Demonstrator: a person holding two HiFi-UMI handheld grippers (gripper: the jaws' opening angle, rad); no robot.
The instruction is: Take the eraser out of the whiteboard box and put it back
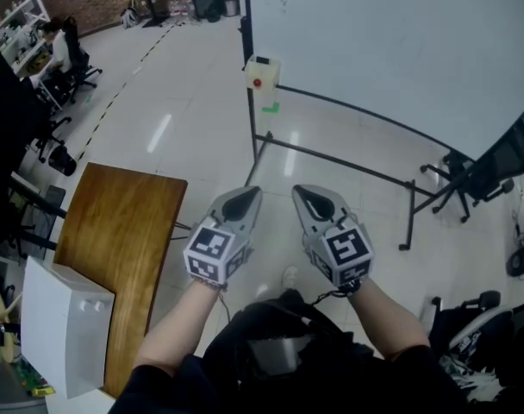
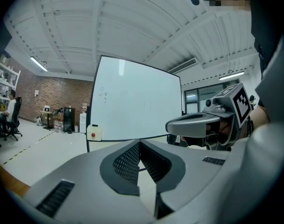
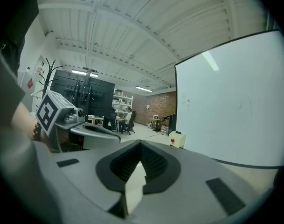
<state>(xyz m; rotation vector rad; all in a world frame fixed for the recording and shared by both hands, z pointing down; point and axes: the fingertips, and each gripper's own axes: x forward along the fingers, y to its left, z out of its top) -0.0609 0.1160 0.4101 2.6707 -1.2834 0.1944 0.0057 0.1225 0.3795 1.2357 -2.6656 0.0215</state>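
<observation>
The whiteboard (image 1: 391, 41) stands ahead on a black frame. A cream box with a red dot (image 1: 262, 72) hangs on its left edge; the box also shows in the left gripper view (image 2: 93, 132) and the right gripper view (image 3: 177, 139). No eraser is in sight. My left gripper (image 1: 245, 198) and right gripper (image 1: 307, 195) are held side by side over the floor, well short of the board, both pointing at it. Each has its jaws shut with nothing between them, as the left gripper (image 2: 140, 146) and right gripper (image 3: 141, 148) show in their own views.
A wooden table (image 1: 124, 231) lies to my left with a white box (image 1: 64, 326) on its near end. The whiteboard's frame legs (image 1: 331, 158) cross the floor ahead. An office chair (image 1: 482, 175) stands at the right. A person sits at desks far left (image 1: 59, 50).
</observation>
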